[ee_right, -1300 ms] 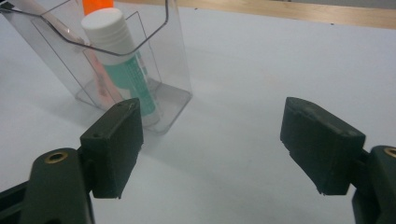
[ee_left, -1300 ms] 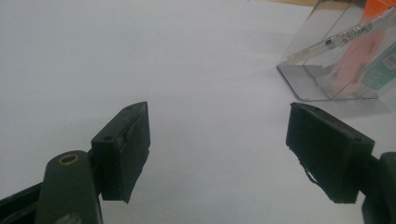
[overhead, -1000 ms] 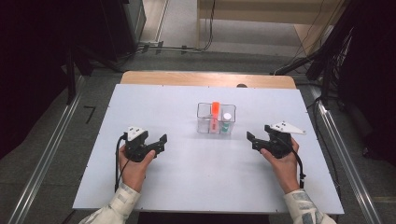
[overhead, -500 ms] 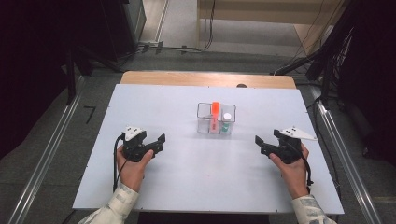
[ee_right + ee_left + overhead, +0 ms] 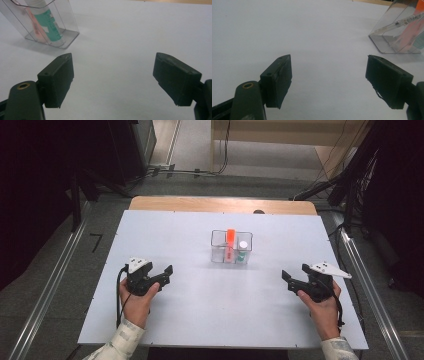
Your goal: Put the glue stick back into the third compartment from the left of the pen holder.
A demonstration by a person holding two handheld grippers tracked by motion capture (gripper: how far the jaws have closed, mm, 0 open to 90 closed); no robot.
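Hands rest low on the white table (image 5: 180,330), one gripper in each. At the far left, the left gripper (image 5: 165,274) sits near the table's left edge with its jaws wide apart and nothing between them; in its own view the two black jaws frame bare tabletop, with the clear organizer (image 5: 397,32) up at the right. Toward the middle of the table stands that clear organizer (image 5: 218,251), well apart from both grippers, holding an upright orange marker (image 5: 230,237) and a green glue stick (image 5: 242,251) with a white cap. At the right, the right gripper (image 5: 289,282) lies near the table's right edge, jaws likewise spread open and empty.
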